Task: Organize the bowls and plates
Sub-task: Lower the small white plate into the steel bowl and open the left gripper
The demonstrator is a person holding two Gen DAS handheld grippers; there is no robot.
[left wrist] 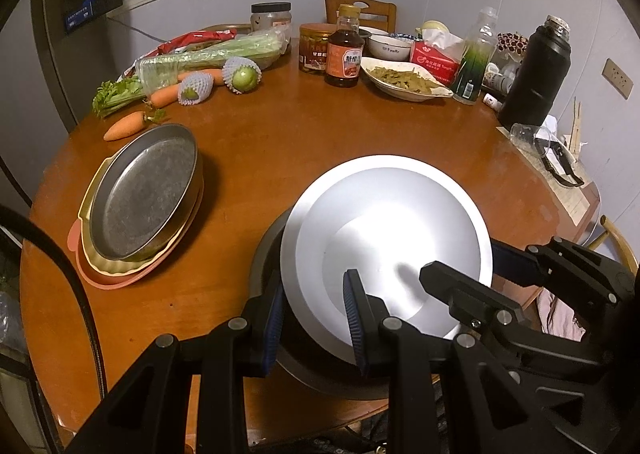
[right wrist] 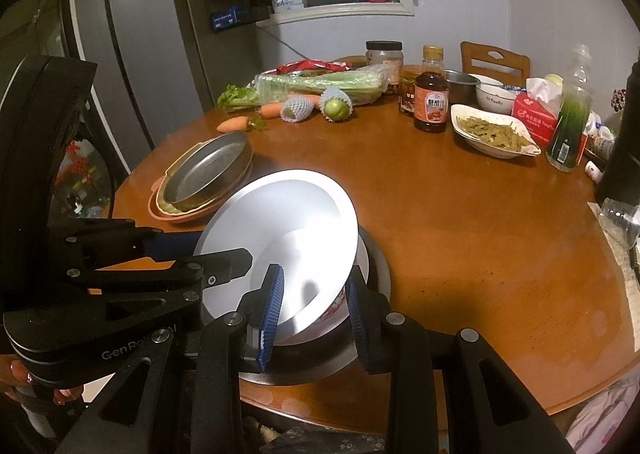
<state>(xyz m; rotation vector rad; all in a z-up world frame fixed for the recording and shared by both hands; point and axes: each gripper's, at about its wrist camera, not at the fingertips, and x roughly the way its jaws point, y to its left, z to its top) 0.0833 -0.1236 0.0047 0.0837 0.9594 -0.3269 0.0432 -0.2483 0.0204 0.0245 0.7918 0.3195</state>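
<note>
Together gripping one tilted white bowl (left wrist: 384, 238). Left hand-held gripper (left wrist: 316, 318) on near rim; right hand-held gripper (right wrist: 314, 310) likewise. Above dark pan (right wrist: 376, 262) on counter (left wrist: 260, 142).

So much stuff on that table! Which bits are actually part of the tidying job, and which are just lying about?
Part of the job:
white plate, gripped by both the left tool and the right tool
dark dish beneath it
stack of dishes with the metal pan on top

Just lying about:
carrots
celery
sauce bottle
tissue box
black flask
</note>
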